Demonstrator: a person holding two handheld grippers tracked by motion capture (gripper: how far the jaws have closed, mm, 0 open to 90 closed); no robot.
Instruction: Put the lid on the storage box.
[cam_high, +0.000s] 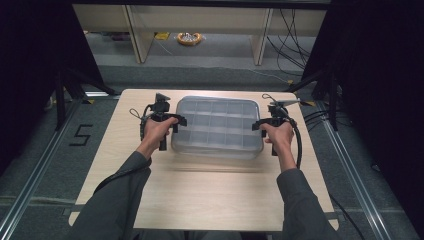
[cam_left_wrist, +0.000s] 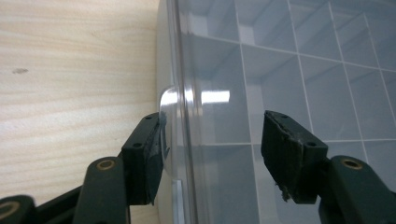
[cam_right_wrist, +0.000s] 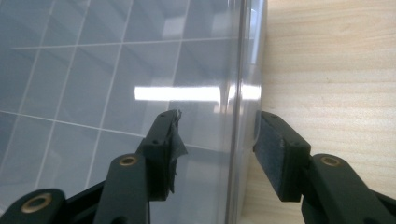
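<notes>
A clear plastic organiser box (cam_high: 218, 126) sits flat in the middle of the pale wooden table (cam_high: 200, 195), its lid glossy and catching a bright bar of light. Through the see-through lid, thin white dividers cut the inside into a grid of square compartments, and the corners of the box are softly rounded. The tabletop is a light wood grain, smooth and matte.

On the left edge of the box, the left gripper (cam_left_wrist: 212, 154) straddles the rim: one black jaw on the outside by the wood, right against a small curved clear tab on the side wall, the other hanging over the lid. The gap is wide and the inner pad is clear of the plastic, so nothing is clamped. The pads look worn, with ragged edges.

At the opposite edge, the right gripper (cam_right_wrist: 219, 154) mirrors it, one jaw above the lid, one outside over the table, the rim between them. Its jaws are parted too, pads off the plastic; a torn scrap of black pad material curls off the inner finger (cam_right_wrist: 166, 149).

In the high view, both hands grip black handles either side of the box.
</notes>
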